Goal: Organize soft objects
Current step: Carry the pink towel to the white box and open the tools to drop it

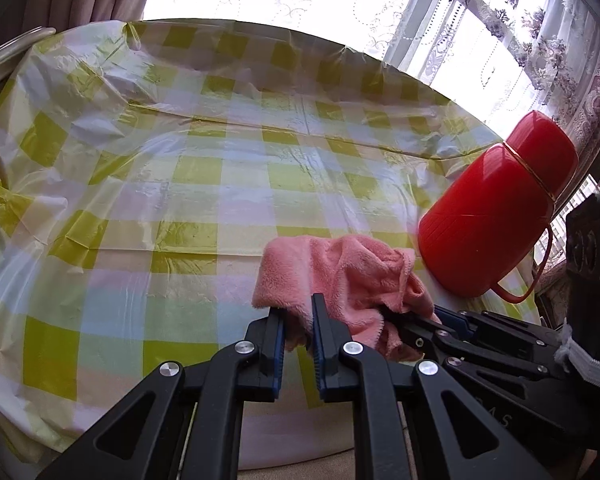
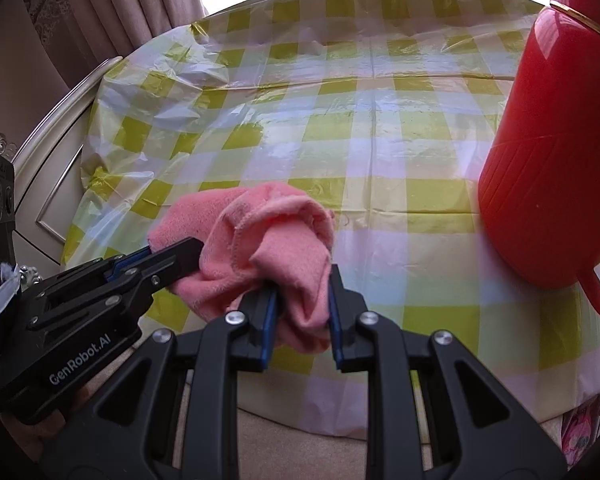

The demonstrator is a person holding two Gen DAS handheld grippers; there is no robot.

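A pink fluffy cloth [image 1: 340,280] is held up above the near edge of a table by two black grippers at once. The left gripper [image 1: 299,312] is clamped on the cloth's left end, with pink fabric squeezed between its blue pads [image 1: 279,344]. The right gripper [image 2: 303,296] is clamped on the other end, and a bunched fold is pinched between its jaws. The cloth is crumpled into a lump between the two grippers, which are close together. The table is covered with a shiny checked tablecloth [image 1: 204,168] in yellow, white and pale blue. A big red flask [image 1: 496,208] with a handle is standing on the right, near the cloth. Lace curtains [image 1: 540,52] are seen at the far window.
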